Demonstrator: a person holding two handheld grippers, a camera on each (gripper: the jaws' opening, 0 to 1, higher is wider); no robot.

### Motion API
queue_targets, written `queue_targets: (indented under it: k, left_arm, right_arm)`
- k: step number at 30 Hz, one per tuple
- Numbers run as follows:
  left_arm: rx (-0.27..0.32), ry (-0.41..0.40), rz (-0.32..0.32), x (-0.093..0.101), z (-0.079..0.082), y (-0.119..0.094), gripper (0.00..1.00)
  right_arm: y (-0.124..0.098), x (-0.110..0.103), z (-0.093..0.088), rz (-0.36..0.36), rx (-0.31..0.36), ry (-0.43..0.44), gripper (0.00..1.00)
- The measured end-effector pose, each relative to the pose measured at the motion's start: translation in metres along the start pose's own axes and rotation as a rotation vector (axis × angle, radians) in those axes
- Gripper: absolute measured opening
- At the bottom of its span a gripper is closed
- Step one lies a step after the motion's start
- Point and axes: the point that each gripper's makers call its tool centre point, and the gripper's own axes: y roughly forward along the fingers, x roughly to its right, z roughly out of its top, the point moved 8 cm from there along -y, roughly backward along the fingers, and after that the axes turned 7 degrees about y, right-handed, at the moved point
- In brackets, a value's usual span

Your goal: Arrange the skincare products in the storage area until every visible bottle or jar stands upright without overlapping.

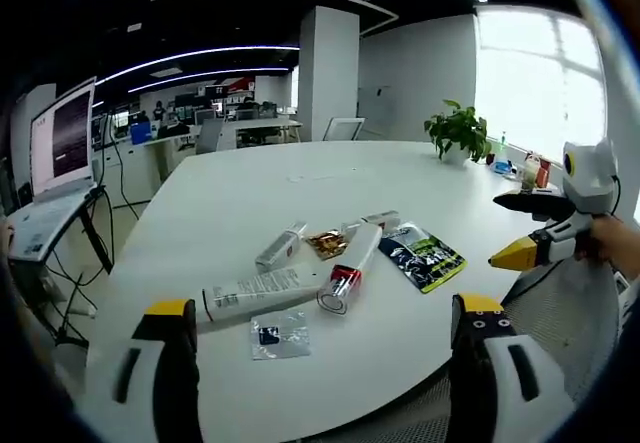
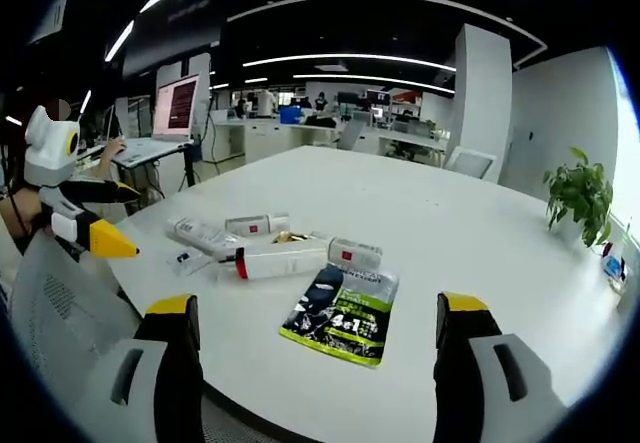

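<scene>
1. Ahead of your left gripper (image 1: pixel 320 338), between its two spread jaws, the white table (image 1: pixel 300 183) carries the skincare pile; nothing is held.
2. Count three tubes lying flat: a long white tube (image 1: pixel 262 289) nearest the left jaw, a red-capped tube (image 1: pixel 352 268) beside it, and a small grey tube (image 1: pixel 281 246) just beyond.
3. One clear sachet (image 1: pixel 279 334) lies closest to you, just in front of the long white tube.
4. One dark green packet (image 1: pixel 421 254) lies flat toward the right jaw, with one gold wrapper (image 1: pixel 326 242) between it and the small grey tube.
5. Your right gripper (image 2: pixel 318 338) also has its jaws apart and empty; the dark green packet sits directly between them, with the tubes just beyond it.
6. One potted plant (image 1: pixel 459 131) stands far off past the pile.
7. One laptop (image 1: pixel 55 168) stands well off to the left of your left gripper.
</scene>
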Motion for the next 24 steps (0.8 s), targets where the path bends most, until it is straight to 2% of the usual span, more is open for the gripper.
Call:
queue_targets:
  k: [24]
  left_arm:
    - [-0.01,-0.004,-0.01,0.0005,-0.0005,0.0017,0.99]
  right_arm:
    - [-0.0009,0.001,0.0011,-0.019,-0.002,-0.005,0.99]
